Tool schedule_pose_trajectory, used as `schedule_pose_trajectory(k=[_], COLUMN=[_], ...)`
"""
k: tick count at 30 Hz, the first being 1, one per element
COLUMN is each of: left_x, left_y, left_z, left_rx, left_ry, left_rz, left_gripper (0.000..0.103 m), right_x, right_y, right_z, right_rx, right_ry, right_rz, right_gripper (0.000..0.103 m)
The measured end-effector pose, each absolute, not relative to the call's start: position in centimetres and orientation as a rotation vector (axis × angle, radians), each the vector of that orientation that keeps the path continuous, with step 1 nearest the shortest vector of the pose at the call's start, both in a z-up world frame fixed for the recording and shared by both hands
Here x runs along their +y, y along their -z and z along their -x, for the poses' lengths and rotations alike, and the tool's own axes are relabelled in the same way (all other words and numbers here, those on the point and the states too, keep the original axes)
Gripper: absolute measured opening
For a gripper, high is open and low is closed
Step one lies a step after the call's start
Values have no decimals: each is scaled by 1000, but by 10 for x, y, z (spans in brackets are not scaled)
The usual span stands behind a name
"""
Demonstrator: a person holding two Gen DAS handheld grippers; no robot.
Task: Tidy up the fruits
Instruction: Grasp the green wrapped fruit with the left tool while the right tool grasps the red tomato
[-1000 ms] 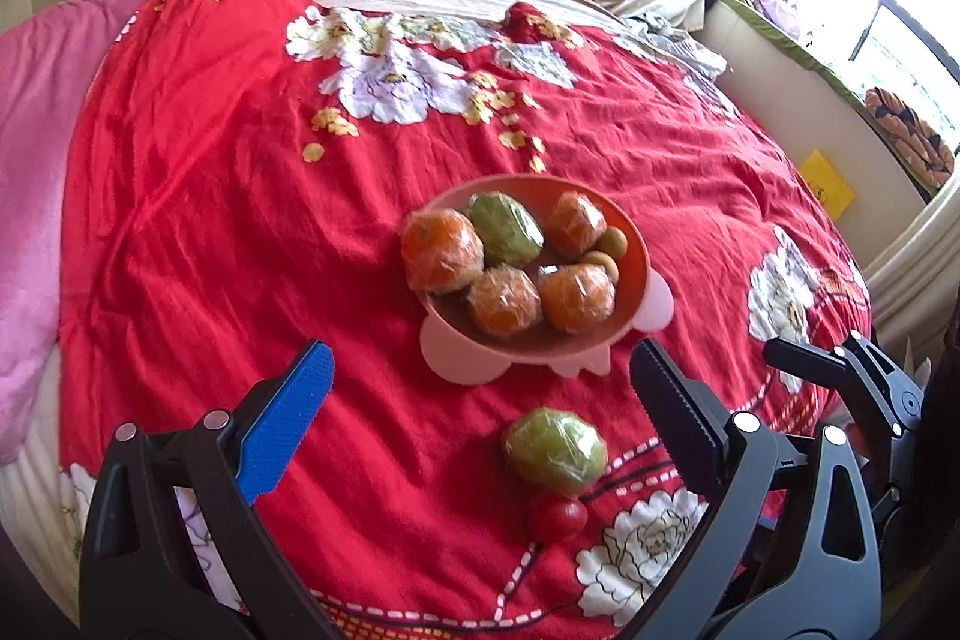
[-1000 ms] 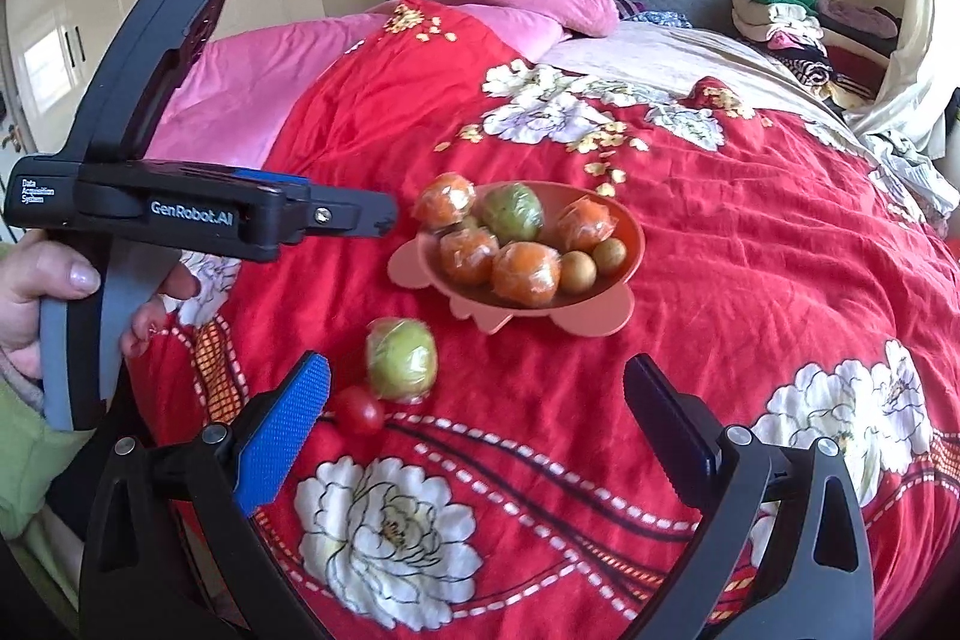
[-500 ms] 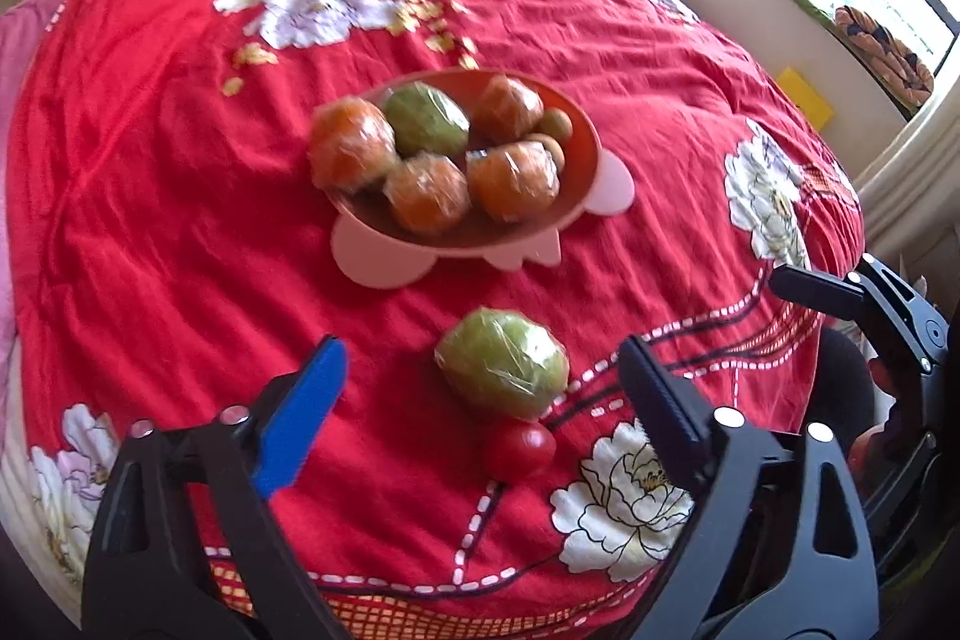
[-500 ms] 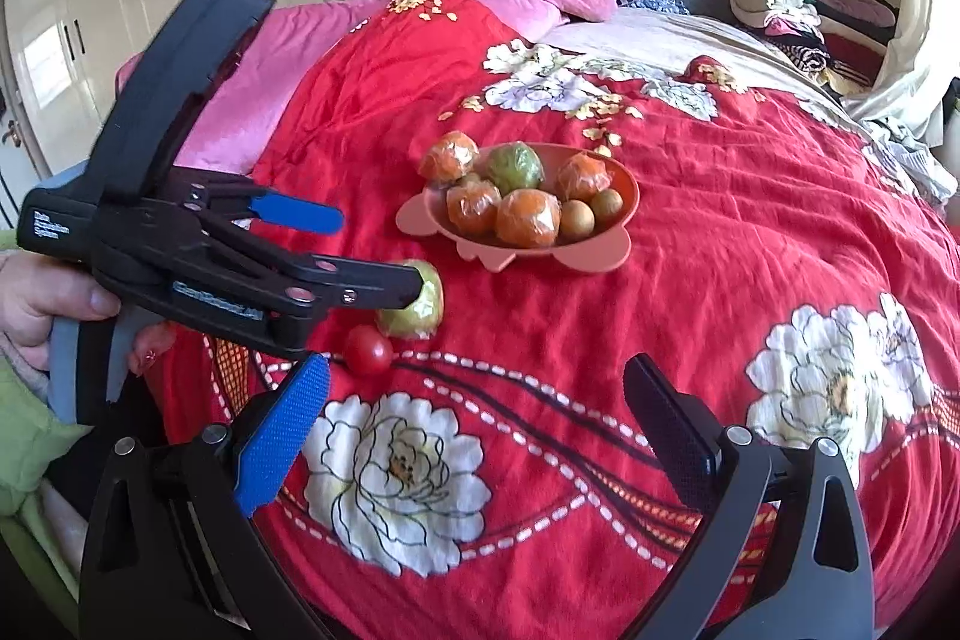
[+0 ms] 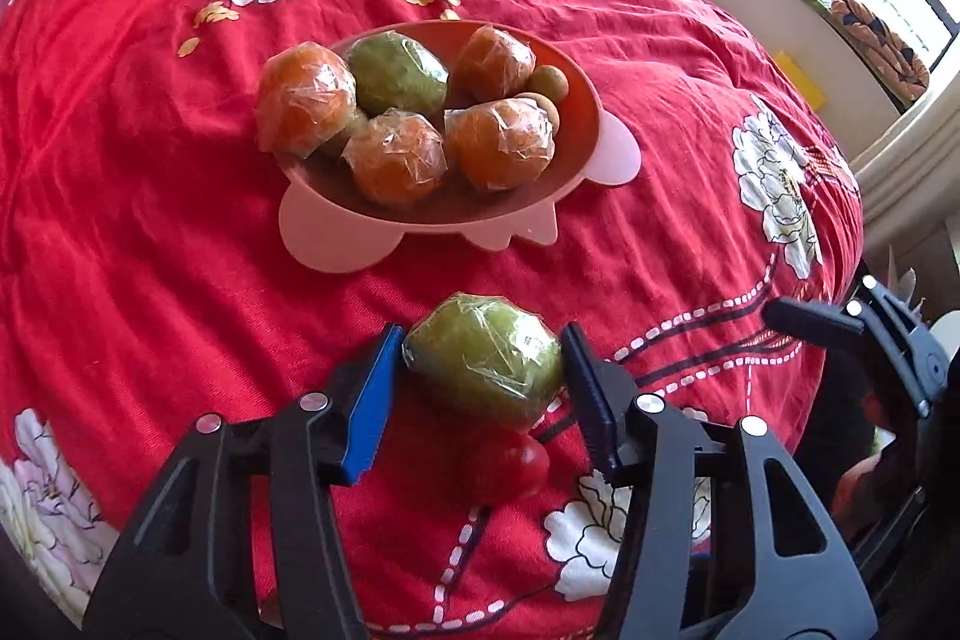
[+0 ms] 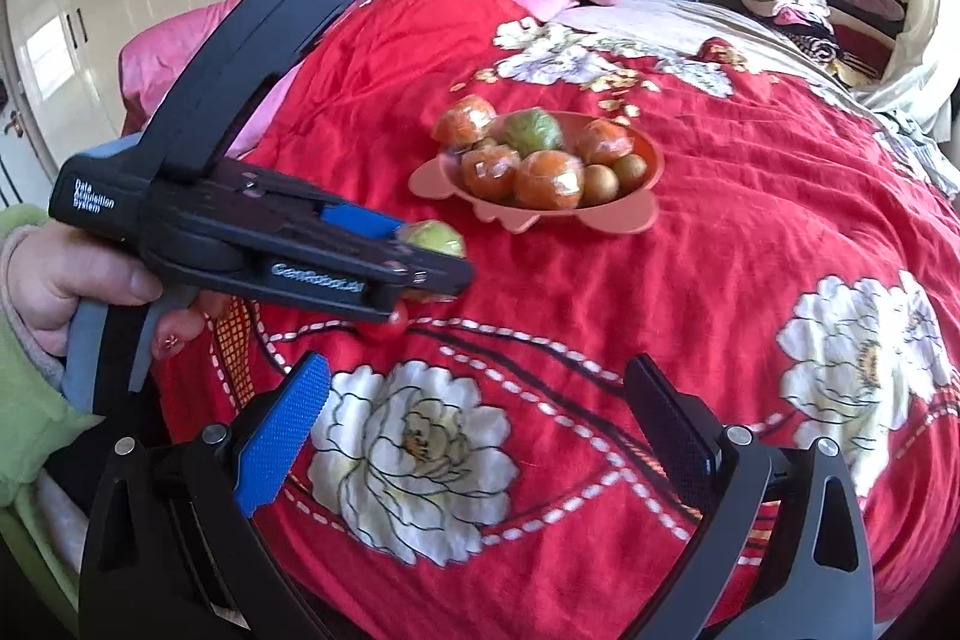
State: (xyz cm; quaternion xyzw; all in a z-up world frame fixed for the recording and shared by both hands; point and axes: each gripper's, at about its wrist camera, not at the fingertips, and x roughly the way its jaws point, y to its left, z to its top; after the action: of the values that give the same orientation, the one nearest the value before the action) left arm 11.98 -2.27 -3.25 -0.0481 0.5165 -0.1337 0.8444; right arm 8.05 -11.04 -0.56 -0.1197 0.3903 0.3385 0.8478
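Jaws of the left tool point(image 5: 483, 361), just closing, touch the wrapped green fruit point(image 5: 486, 358) on the bed point(image 5: 150, 220); right tool point(image 6: 474, 418) gapes empty.

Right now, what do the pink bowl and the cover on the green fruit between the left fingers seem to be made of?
The pink bowl looks like soft matte silicone or plastic, judging by its smooth, dull, rounded tabs. The green fruit seems wrapped in thin clear plastic film: it is crinkled, with shiny glints.
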Motion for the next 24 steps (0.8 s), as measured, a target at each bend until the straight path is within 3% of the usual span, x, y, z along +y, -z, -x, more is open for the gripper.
schedule_pose_trajectory(k=[5, 7, 19, 24], left_x=[-9, -3, 31, 31], left_y=[31, 29, 23, 20], left_z=[-123, -122, -119, -120], left_rx=[1082, 1072, 1047, 1036], left_ry=[292, 284, 238, 240], left_rz=[175, 189, 251, 254], left_gripper=[44, 44, 44, 44], right_x=[-90, -81, -47, -46], right_y=[17, 22, 42, 42], right_z=[-81, -83, -97, -101], right_rx=[840, 850, 883, 889], right_ry=[-738, -756, -827, -846], right_rz=[276, 291, 314, 306], right_gripper=[96, 74, 34, 27])
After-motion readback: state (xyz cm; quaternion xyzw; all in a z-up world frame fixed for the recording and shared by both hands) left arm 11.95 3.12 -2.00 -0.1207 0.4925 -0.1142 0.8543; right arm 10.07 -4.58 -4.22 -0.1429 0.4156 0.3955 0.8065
